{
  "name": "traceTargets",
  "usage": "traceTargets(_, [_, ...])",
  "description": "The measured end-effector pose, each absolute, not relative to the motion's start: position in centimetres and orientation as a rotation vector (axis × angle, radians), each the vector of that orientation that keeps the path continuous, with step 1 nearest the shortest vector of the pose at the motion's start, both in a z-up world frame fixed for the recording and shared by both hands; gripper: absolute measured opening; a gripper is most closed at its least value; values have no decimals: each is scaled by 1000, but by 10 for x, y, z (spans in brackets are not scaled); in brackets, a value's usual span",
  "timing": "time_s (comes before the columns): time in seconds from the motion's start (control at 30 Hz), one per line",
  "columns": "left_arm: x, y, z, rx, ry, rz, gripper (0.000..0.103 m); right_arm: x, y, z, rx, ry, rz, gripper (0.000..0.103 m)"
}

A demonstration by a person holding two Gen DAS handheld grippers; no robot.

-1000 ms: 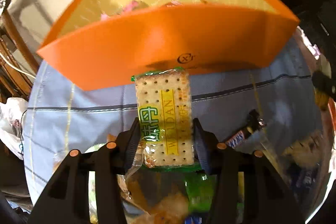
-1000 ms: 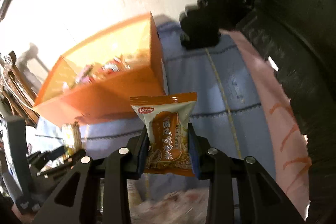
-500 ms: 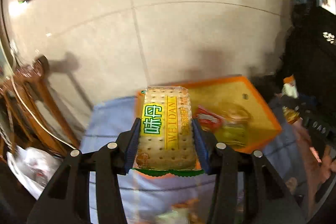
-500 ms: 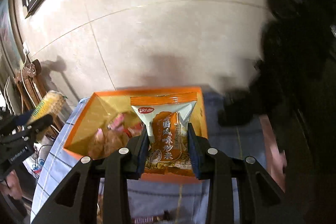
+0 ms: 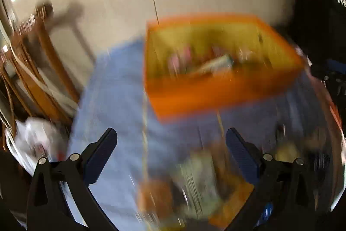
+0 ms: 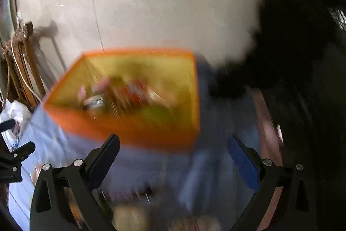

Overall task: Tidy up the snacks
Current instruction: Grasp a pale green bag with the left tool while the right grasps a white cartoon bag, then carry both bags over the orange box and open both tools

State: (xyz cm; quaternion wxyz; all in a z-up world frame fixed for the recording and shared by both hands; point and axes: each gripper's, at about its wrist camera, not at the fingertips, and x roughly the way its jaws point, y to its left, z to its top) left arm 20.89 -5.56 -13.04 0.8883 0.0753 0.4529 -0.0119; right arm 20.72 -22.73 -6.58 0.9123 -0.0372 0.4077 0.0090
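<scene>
Both views are motion-blurred. The orange box (image 5: 216, 92) with a yellow inside stands at the far side of the blue tablecloth (image 5: 116, 105) and holds several snack packs (image 5: 207, 62). My left gripper (image 5: 172, 144) is open and empty, above the cloth in front of the box. In the right wrist view the orange box (image 6: 151, 133) holds several packs (image 6: 129, 96). My right gripper (image 6: 173, 151) is open and empty, just in front of the box's near wall. The cracker pack and the orange snack bag are no longer between the fingers.
Loose snacks (image 5: 194, 183) lie blurred on the cloth near the left gripper, and more (image 6: 129, 215) below the right one. A wooden chair (image 5: 32, 70) and a white bag (image 5: 32, 135) are at the left. Dark furniture (image 6: 302, 79) stands at the right.
Both grippers have opened and let go of their packs, the cracker pack and the orange bag. Both have pulled back and down from above the box.
</scene>
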Motion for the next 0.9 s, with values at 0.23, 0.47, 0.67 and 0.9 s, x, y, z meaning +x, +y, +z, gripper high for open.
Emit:
traceTargets(0.23, [178, -68, -216, 144, 1125, -47, 99, 151, -270, -132, -49, 995, -25, 99])
traceTargets(0.47, [181, -72, -241, 257, 1062, -66, 87, 166, -251, -159, -175, 1037, 2, 62])
traceTargets(0.67, [182, -78, -234, 239, 1091, -116, 43, 165, -275, -148, 98, 1046, -70, 39])
traceTargets(0.9, [176, -92, -229, 236, 1125, -113, 39, 148, -286, -123, 188, 984, -72, 38])
